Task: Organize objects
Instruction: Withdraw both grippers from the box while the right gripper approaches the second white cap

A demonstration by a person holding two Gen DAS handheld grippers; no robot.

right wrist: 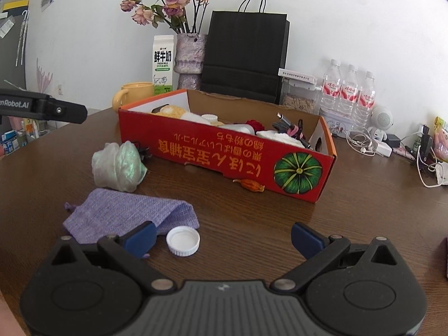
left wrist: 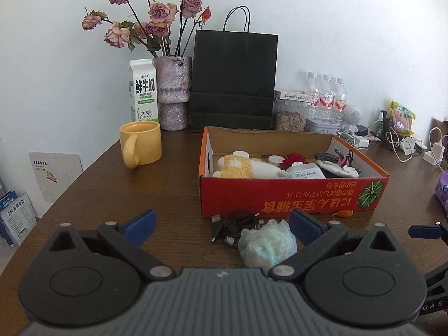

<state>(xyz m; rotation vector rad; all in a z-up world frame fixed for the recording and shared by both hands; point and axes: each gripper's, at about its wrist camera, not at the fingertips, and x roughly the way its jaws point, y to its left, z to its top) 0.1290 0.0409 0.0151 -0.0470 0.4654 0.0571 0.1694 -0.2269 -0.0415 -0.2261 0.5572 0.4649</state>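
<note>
With both grippers empty, I am between picks: left gripper (left wrist: 221, 228) fingers spread wide over crumpled plastic bag (left wrist: 266, 243) and black cable (left wrist: 233, 225), both just outside red box (left wrist: 291, 198); right gripper (right wrist: 222, 239) fingers wide, white cap (right wrist: 183, 240) and purple pouch (right wrist: 126, 214) on bench by left finger; next I judge: close on bag, lift over box wall

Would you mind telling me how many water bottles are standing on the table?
3: the water bottles stand side by side at the back right, near the wall, beside the seed jar. More could be hidden behind them.
</note>
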